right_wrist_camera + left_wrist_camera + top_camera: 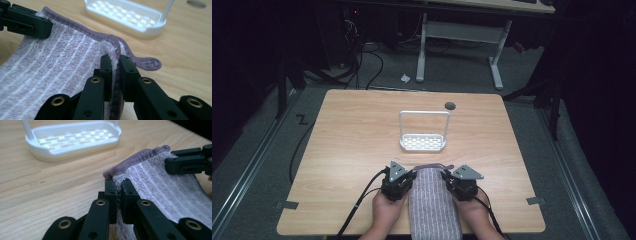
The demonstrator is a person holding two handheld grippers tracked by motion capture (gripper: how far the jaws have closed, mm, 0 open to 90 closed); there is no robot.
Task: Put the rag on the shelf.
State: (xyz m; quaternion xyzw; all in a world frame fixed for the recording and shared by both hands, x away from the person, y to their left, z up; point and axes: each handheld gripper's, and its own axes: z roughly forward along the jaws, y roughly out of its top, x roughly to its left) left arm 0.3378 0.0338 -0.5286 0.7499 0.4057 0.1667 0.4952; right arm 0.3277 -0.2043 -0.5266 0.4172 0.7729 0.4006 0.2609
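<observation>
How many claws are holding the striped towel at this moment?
2. The left claw is shut on the near-left edge of the towel; the right claw is shut on its near-right edge, by the purple hem.

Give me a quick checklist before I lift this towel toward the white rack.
1. Left hand-held gripper clamped on the towel edge: ok.
2. Right hand-held gripper clamped on the opposite edge: ok.
3. Both grips near the far hem: ok.
4. Bare table between towel and white rack: ok.
5. Towel's near end, hanging off the table edge, free of snags: cannot tell.
</observation>
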